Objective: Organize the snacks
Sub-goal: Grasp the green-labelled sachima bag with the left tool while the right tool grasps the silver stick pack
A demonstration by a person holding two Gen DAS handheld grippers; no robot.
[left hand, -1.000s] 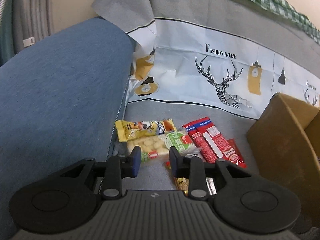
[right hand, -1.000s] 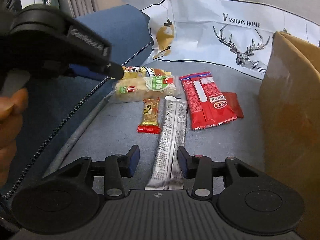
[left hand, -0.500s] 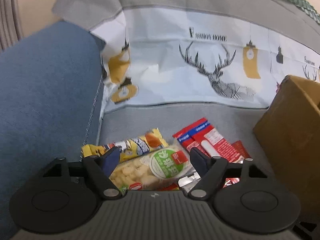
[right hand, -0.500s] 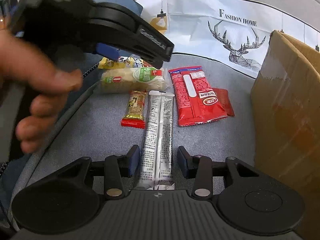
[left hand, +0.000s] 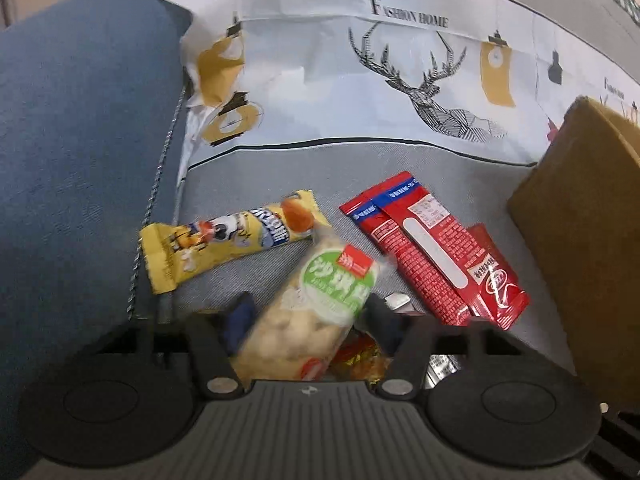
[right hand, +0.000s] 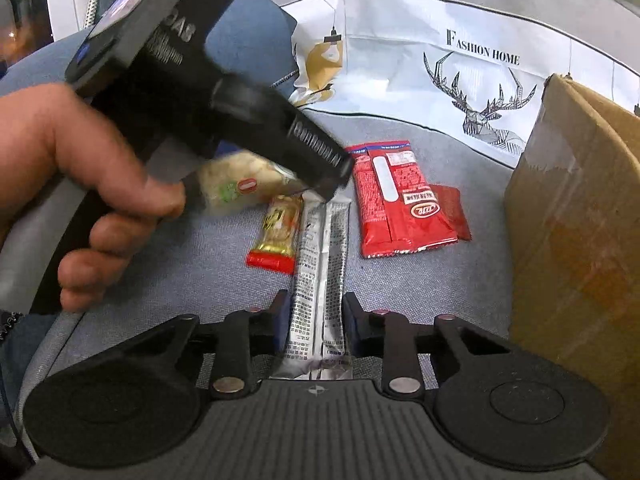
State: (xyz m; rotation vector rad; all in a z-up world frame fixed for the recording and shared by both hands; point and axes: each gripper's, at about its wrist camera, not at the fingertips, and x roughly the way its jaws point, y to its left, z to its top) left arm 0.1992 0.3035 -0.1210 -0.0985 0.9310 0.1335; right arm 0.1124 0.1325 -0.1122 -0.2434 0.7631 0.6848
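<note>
Several snack packets lie on a grey sofa seat. My left gripper (left hand: 312, 316) is closing around a clear packet of pale puffs with a green label (left hand: 320, 304). The packet stands tilted between the jaws, and both pads touch its sides. In the right wrist view a person's hand (right hand: 80, 168) holds that gripper over the same packet (right hand: 240, 188). My right gripper (right hand: 316, 312) is closing on the near end of a long silver stick packet (right hand: 320, 248), with the pads against its edges.
A yellow packet (left hand: 232, 236) lies by the blue armrest (left hand: 80, 140). Red packets (right hand: 396, 200) and a small gold and red bar (right hand: 276, 232) lie mid-seat. A cardboard box (right hand: 580, 220) stands at the right. A deer-print cloth (left hand: 400, 80) covers the backrest.
The left gripper came down over the green-label packet, spread its jaws wide, then drew them in on it; the packet has turned end-on. The right jaws narrowed onto the silver packet.
</note>
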